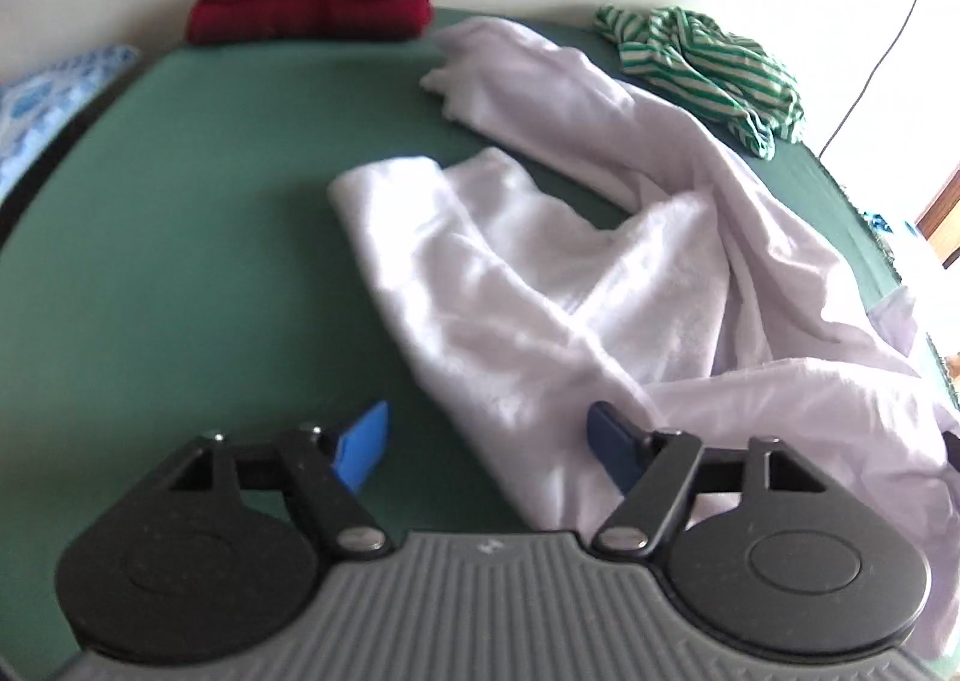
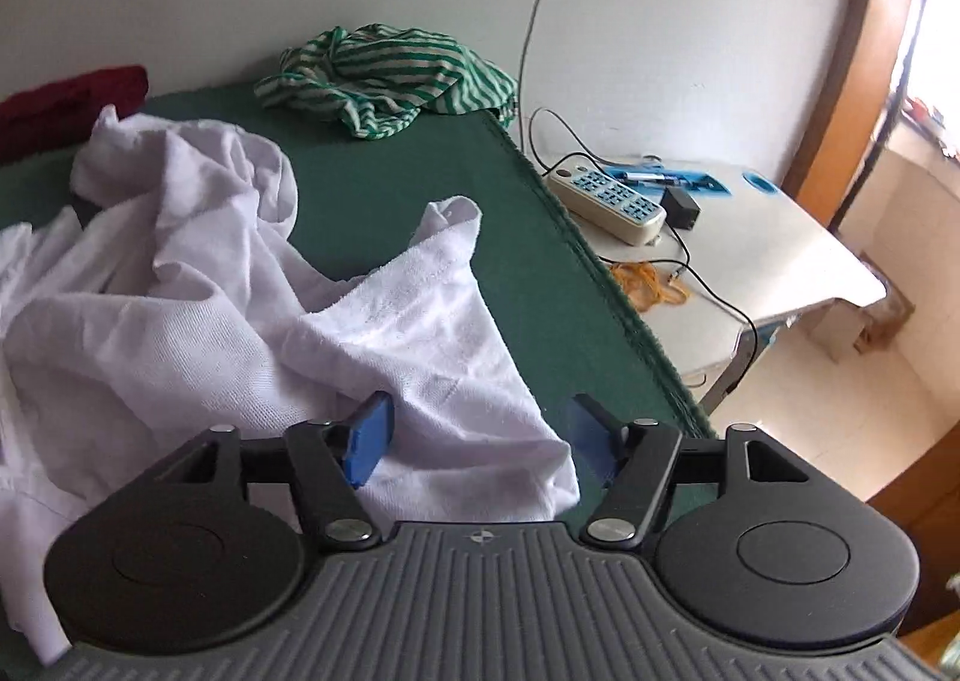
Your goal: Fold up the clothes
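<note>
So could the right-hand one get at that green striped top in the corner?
Probably yes. The right gripper stands open and holds nothing, and only bare green table and a fold of the white garment lie before the striped top.

A power strip [image 2: 607, 199] and cables [image 2: 696, 267] lie on a white side table [image 2: 798, 261].

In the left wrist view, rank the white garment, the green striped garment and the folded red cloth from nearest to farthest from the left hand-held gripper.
From the left hand-held gripper:
1. White garment, spread directly ahead, reaching between the open fingers.
2. Green striped garment, crumpled at the far right.
3. Folded red cloth, at the far edge, left of centre, and close to the striped one in distance.
</note>
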Demonstrator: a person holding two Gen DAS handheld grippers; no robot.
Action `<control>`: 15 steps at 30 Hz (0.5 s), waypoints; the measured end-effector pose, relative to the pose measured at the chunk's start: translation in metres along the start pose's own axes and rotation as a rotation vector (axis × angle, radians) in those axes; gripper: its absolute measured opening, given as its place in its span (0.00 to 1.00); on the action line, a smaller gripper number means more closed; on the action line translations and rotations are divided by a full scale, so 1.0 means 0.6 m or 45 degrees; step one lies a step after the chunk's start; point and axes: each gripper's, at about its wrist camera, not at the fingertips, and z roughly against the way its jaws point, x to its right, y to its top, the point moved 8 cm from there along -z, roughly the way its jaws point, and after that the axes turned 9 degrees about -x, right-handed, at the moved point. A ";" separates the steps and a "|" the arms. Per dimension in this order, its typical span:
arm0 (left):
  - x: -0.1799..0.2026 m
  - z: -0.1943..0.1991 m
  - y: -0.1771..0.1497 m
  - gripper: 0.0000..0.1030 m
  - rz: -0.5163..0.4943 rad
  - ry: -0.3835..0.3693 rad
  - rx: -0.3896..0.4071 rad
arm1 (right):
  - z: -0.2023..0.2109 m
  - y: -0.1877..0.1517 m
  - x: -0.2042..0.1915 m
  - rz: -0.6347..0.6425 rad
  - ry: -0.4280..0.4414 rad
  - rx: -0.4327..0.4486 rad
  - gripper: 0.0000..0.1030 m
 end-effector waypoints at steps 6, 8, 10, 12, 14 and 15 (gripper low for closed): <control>-0.006 0.002 0.035 0.07 0.004 0.008 0.013 | 0.003 0.018 0.054 -0.234 0.081 -0.006 0.02; -0.037 0.032 0.040 0.07 0.047 0.029 0.074 | 0.036 0.027 0.087 -0.385 0.137 0.061 0.03; -0.074 0.081 0.037 0.06 0.081 0.066 0.158 | 0.072 0.029 0.118 -0.535 0.253 0.127 0.03; -0.125 0.138 0.024 0.00 0.124 0.139 0.217 | 0.104 0.020 0.147 -0.654 0.345 0.168 0.03; -0.183 0.199 0.004 0.00 0.170 0.222 0.269 | 0.119 -0.002 0.174 -0.750 0.364 0.164 0.03; -0.211 0.227 -0.009 0.00 0.197 0.243 0.288 | 0.119 -0.017 0.187 -0.796 0.359 0.136 0.03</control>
